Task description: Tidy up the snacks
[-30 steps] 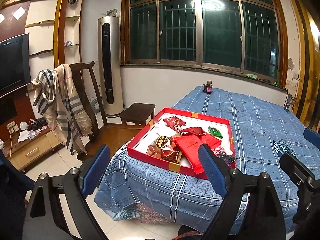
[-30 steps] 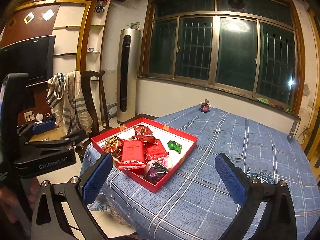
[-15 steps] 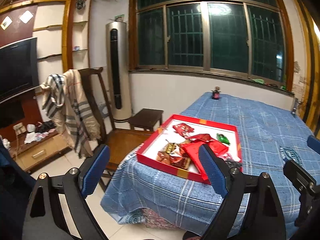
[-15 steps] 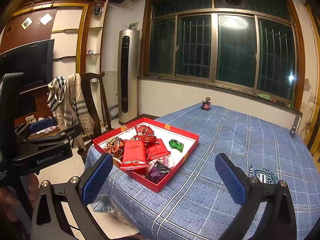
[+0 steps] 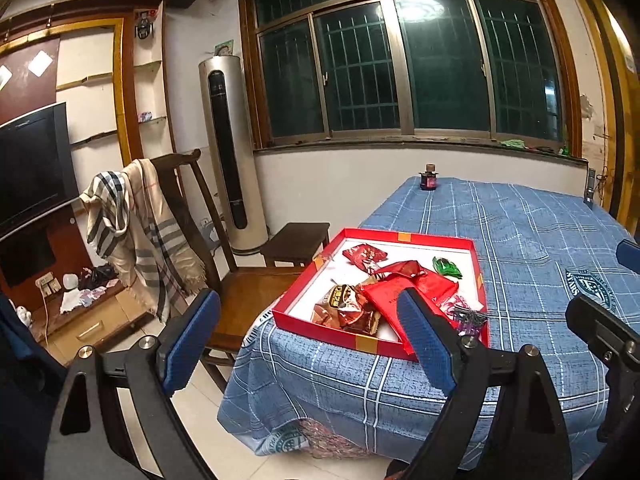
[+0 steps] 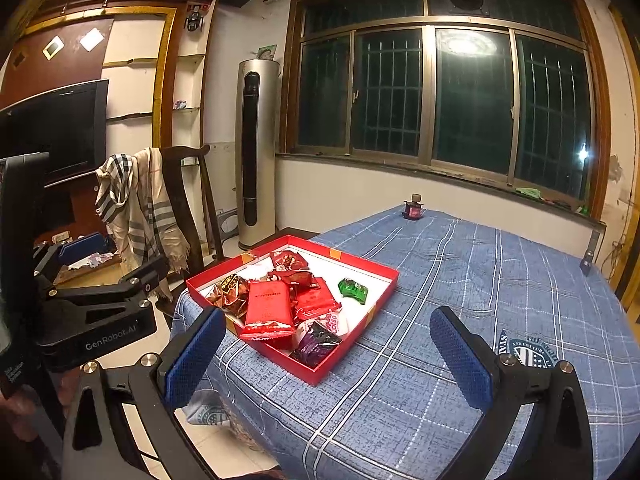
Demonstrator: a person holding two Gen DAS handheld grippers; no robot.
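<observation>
A shallow red box (image 5: 352, 338) (image 6: 352, 372) with a white inside sits at the near left corner of the blue checked table. It holds several snack packets: a big red packet (image 6: 267, 310) (image 5: 386, 298), a green one (image 6: 353, 289) (image 5: 446, 267), a brown-gold one (image 5: 346, 300) and a purple one (image 6: 318, 342). My left gripper (image 5: 308, 340) is open and empty, held off the table's left corner, short of the box. My right gripper (image 6: 326, 354) is open and empty, above the table's near edge, just short of the box.
A wooden chair (image 5: 240, 288) draped with a striped scarf (image 5: 136, 232) stands left of the table, with a low stool (image 5: 298, 242) behind it. A small dark jar (image 6: 414, 208) stands at the table's far edge. The blue tablecloth (image 6: 500, 280) stretches right of the box.
Both grippers have drawn back and lifted a little, so the box and table sit lower and farther in both views. Both stay open.
</observation>
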